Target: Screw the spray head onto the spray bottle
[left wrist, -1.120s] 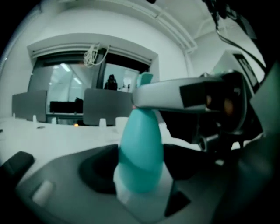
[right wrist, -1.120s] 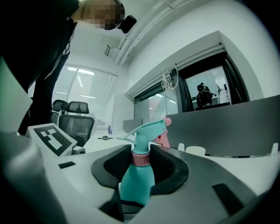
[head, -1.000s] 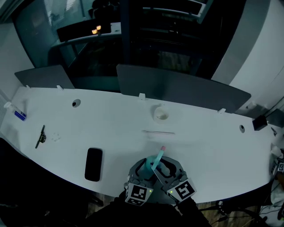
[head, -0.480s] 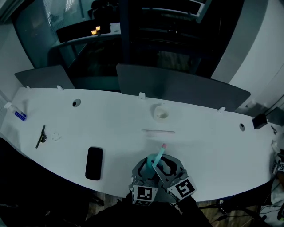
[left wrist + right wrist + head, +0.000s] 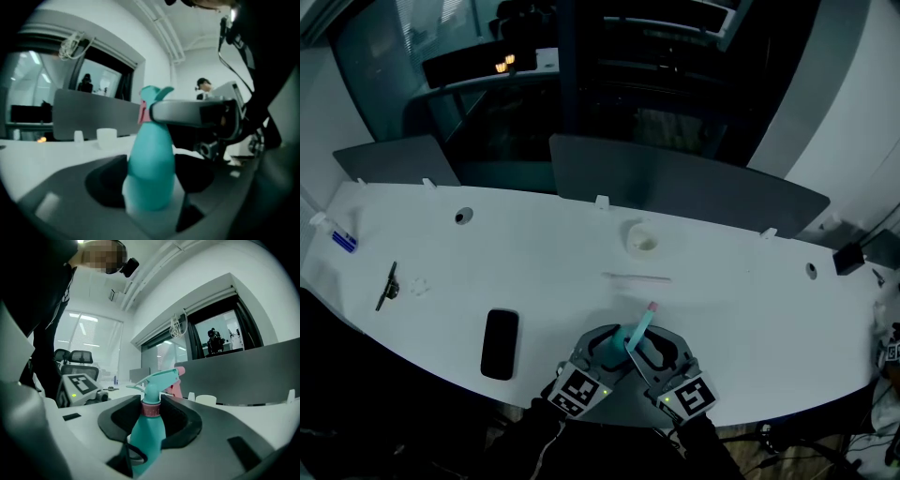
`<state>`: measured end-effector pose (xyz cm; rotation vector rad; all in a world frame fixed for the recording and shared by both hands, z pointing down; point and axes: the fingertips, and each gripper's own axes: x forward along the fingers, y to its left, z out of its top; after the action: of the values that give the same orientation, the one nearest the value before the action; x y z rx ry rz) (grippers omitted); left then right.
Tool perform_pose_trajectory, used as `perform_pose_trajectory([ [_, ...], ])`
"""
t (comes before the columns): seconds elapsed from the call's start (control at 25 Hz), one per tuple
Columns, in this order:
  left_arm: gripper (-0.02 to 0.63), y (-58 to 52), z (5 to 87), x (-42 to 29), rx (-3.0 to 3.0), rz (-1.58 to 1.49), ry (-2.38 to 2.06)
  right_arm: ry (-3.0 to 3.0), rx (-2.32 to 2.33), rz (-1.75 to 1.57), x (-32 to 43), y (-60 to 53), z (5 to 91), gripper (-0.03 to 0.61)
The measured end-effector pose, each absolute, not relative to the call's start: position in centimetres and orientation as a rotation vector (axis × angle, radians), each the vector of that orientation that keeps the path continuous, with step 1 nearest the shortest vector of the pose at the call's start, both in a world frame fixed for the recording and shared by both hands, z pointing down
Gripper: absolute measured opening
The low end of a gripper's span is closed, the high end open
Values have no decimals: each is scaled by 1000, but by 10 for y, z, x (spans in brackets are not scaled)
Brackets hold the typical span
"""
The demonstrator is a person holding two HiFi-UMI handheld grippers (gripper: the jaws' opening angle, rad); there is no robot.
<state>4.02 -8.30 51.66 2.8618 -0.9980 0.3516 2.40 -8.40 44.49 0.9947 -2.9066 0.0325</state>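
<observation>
Both tools are at the near edge of the tabletop point(image 5: 750, 309), about mid-width, converged on one thing.

Left tool point(image 5: 606, 345): jaws fairly wide, pads closed on the body of the teal spray bottle point(image 5: 151, 159). The bottle fills the gap between the pads.

Right tool point(image 5: 654, 349): jaws narrower, pinching the spray head point(image 5: 158, 379) at its pink collar point(image 5: 151, 409), right where it meets the bottle neck. The head sits on the bottle. The pink nozzle tip point(image 5: 652, 306) points away toward the far right, and the trigger is on the left in the right gripper view.

The two tools cross: the right tool's jaw passes just above the left tool's, with the bottle standing between both. I can't tell whether the bottle's base touches the tabletop.

Also on the tabletop, all well apart from the bottle:
- black phone point(image 5: 499, 344), near left
- thin white stick point(image 5: 636, 277), centre, beyond the tools
- small white cup point(image 5: 643, 242), further back
- small black clip-like thing point(image 5: 387, 287), far left

Grey divider panels point(image 5: 694, 192) stand along the far edge.
</observation>
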Motion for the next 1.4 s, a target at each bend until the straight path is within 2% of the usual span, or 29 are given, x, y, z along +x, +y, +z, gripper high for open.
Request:
perform_pose_trajectory([
  [0.12, 320, -82, 518, 36, 2637, 306, -1442, -2898, 1002, 22, 21, -82, 445, 132],
  [0.2, 322, -81, 518, 35, 2633, 322, -1457, -2899, 1005, 22, 23, -82, 446, 132],
  [0.32, 359, -83, 515, 31, 2817, 321, -1102, -2900, 959, 29, 20, -80, 447, 132],
  [0.4, 362, -83, 517, 32, 2863, 312, -787, -2910, 924, 42, 17, -80, 445, 132],
  [0.52, 322, -82, 515, 39, 2884, 334, -611, -2922, 942, 63, 21, -81, 445, 132],
  [0.8, 315, -80, 516, 34, 2582, 253, -1455, -2906, 1030, 31, 21, -79, 445, 132],
  [0.88, 322, -80, 517, 36, 2658, 288, -1342, -2899, 1028, 48, 23, -80, 447, 132],
  [1.0, 356, -81, 517, 35, 2848, 344, -923, -2910, 936, 61, 21, -78, 447, 132],
  [1.08, 348, -79, 525, 39, 2896, 437, -664, -2924, 888, 63, 19, -77, 446, 132],
  [1.16, 332, -78, 527, 42, 2905, 464, -610, -2927, 895, 70, 21, -79, 447, 132],
  [1.4, 328, -80, 525, 40, 2609, 285, -1438, -2898, 1000, 7, 24, -78, 445, 132],
])
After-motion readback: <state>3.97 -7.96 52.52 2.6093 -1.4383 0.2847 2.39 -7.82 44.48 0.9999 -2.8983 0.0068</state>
